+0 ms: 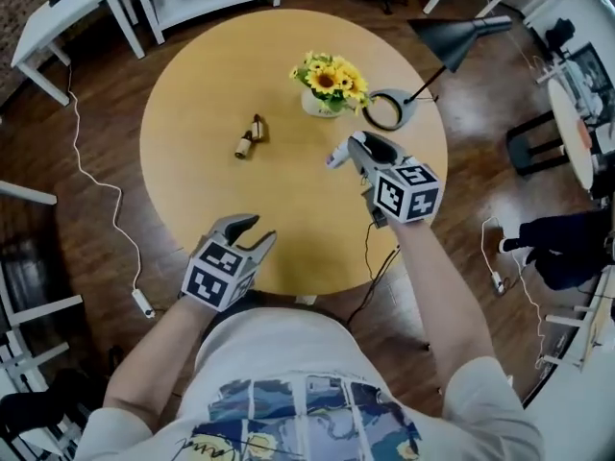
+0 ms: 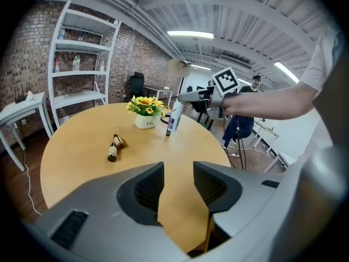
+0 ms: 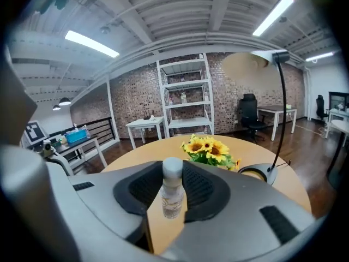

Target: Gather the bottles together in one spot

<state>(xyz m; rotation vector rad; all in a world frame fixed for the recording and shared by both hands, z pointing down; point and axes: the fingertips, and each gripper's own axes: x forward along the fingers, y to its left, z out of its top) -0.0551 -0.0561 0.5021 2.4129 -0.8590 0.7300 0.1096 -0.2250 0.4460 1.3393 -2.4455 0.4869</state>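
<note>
The right gripper's [image 1: 348, 152] jaws pinch a small clear bottle [image 3: 172, 194] over the round desk [image 1: 192, 94], near a pot of sunflowers [image 1: 330, 84]. A brown bottle [image 1: 249, 138] lies on its side mid-desk. The left gripper's [image 1: 259, 230] jaws stand apart and empty at the desk's near edge.

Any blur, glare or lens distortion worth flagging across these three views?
Head view: sharp and evenly lit, only soft shadows on the table. Left gripper view: heavy fisheye, dark corners, shelf unit bowed, ceiling light blown out. Right gripper view: same fisheye, strip light glaring, close clear bottle slightly soft.
</note>
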